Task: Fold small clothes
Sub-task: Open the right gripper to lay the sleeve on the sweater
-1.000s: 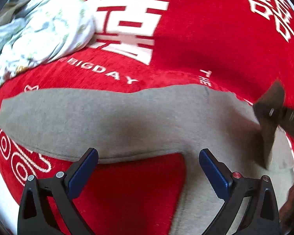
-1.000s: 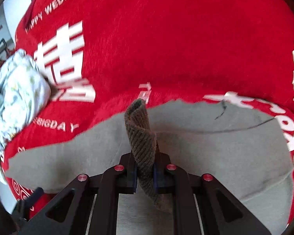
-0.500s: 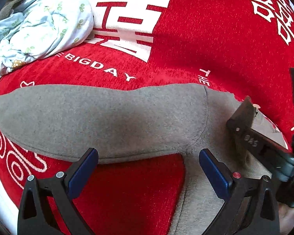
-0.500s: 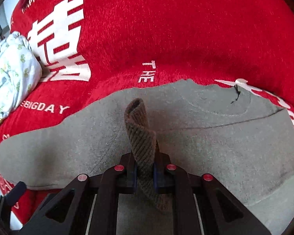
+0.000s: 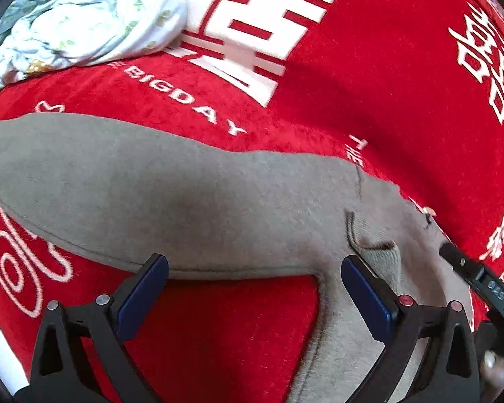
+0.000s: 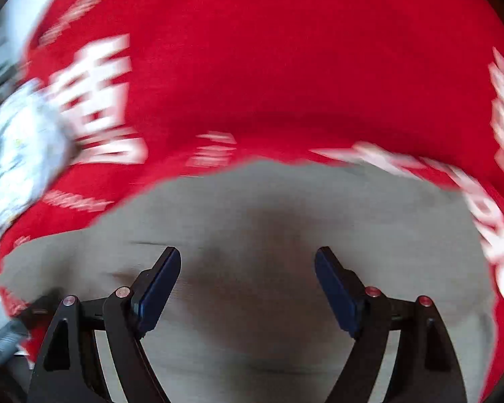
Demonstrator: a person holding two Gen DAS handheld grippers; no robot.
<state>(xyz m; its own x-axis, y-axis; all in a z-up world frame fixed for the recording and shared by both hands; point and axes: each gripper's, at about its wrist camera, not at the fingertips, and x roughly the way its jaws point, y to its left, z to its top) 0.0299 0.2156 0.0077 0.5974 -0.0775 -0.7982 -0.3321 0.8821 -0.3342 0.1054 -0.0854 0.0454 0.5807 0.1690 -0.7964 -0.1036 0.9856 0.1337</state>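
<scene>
While both cameras look down on the same spread, each view gives its own lines.

Left wrist view, left gripper [image 5: 254, 294]: jaws spread wide with nothing between the blue pads, hanging just above the near edge of the garment.
Left wrist view, grey garment [image 5: 191, 208]: lies flat on the red cloth [image 5: 369, 77], one long part reaching to the left, another running down toward the lower right.
Left wrist view, ribbed cuff [image 5: 379, 252]: folded over on the garment, just beyond the right-hand pad and free of it.
Left wrist view, right gripper [image 5: 477, 278]: only one black finger shows at the right edge, over the garment.
Left wrist view, floral bundle [image 5: 84, 16]: crumpled at the far left on the red cloth, apart from the grey piece.

Right wrist view, right gripper [image 6: 247, 290]: jaws have just been opening and stand apart, nothing between them; the picture is blurred.
Right wrist view, grey garment [image 6: 285, 221]: spread under the jaws.
Right wrist view, floral bundle [image 6: 20, 154]: far left, smeared.
</scene>
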